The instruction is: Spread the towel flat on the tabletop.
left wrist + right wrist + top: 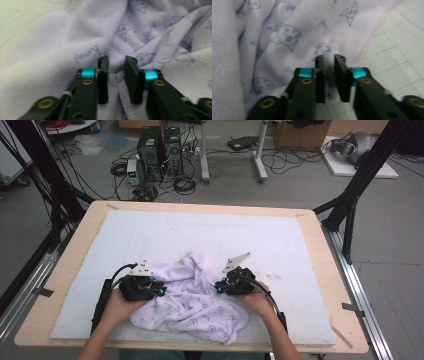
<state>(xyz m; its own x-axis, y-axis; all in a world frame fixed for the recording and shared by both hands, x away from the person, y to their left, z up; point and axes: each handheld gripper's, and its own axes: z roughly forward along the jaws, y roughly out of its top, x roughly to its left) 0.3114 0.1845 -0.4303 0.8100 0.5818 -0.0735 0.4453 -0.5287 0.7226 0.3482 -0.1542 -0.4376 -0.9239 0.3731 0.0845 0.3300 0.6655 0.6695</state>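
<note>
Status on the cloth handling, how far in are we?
Early. Done: both grippers are at the crumpled pale lilac printed cloth on the white mat. In hand: the right gripper pinches a fold near the pink-stitched hem; the left gripper has cloth bunched between narrowly gapped jaws, grip unconfirmed. Left: the cloth is neither spread nor folded, so all the shaping remains.

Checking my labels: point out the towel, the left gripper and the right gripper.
towel (pixel 192 307), high view, on its printed middle.
left gripper (pixel 116 65), left gripper view, midway between its fingertips, on pinched cloth.
right gripper (pixel 330 62), right gripper view, midway between its fingertips, on gripped cloth.
</note>
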